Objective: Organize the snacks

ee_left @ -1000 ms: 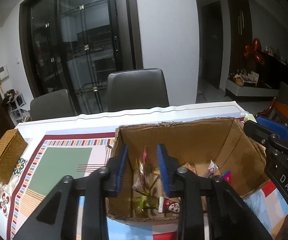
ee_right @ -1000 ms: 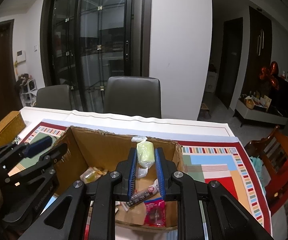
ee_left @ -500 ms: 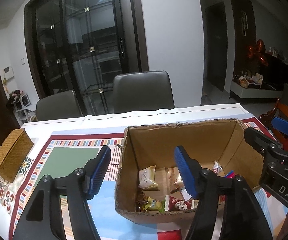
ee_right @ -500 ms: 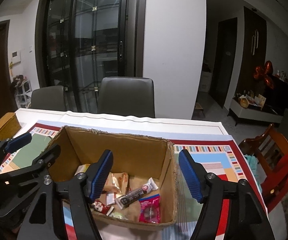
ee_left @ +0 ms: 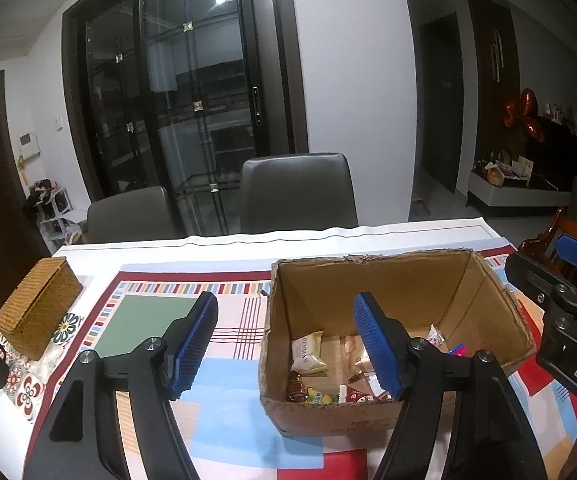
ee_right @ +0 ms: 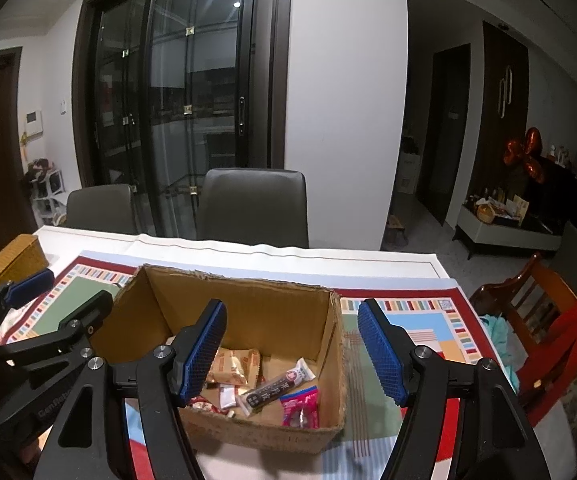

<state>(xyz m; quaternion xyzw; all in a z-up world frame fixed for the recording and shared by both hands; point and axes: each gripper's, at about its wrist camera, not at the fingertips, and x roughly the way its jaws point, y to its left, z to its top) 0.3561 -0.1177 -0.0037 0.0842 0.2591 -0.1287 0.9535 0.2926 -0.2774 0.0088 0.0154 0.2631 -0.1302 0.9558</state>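
Both grippers, left [ee_left: 284,346] and right [ee_right: 292,350], gape with nothing between the jaws, the left's just opening | snacks [ee_right: 266,386] lie inside the box [ee_left: 328,416] | step: drop looks done | next: find any remaining snack, none visible on the table [ee_left: 248,246].

My pads [ee_left: 192,344] blue, ribbed, on black arms. Box [ee_right: 248,320] plain brown cardboard. Inside: pink packet [ee_right: 300,406], black bar wrapper [ee_right: 276,390], cream pouch [ee_left: 307,352]. Tablecloth [ee_left: 232,328] red-bordered with multicolour blocks and stripes. Wicker box [ee_left: 36,308] tan at table's left edge.
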